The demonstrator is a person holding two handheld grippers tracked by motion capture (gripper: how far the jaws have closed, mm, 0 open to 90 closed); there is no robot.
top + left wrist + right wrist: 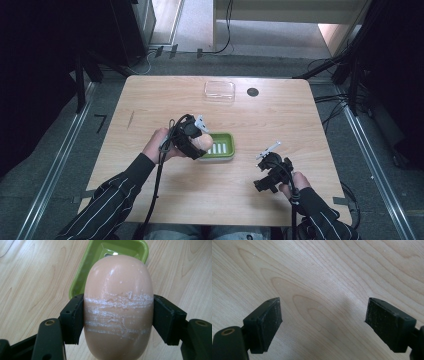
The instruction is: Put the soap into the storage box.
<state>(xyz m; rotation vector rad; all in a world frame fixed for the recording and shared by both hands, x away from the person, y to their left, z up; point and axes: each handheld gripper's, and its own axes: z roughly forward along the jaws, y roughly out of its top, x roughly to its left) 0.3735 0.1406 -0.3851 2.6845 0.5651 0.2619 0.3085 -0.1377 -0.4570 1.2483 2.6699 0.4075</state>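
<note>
A peach-coloured oval bar of soap (118, 307), scuffed with white streaks, is clamped between the pads of my left gripper (118, 320). From the high view the soap (202, 142) hangs at the left rim of a green soap dish (226, 148) near the table's middle, with my left gripper (196, 138) shut on it. The dish (95, 265) lies just beyond the soap in the left gripper view. My right gripper (261, 178) rests low at the front right, its jaws wide apart over bare wood (322, 312) with nothing between them.
A clear plastic lid or tray (219, 90) lies at the table's far edge, beside a dark round cable hole (253, 92). The wooden table (150, 110) has bare room on the left and far right. Cables trail on the floor beyond.
</note>
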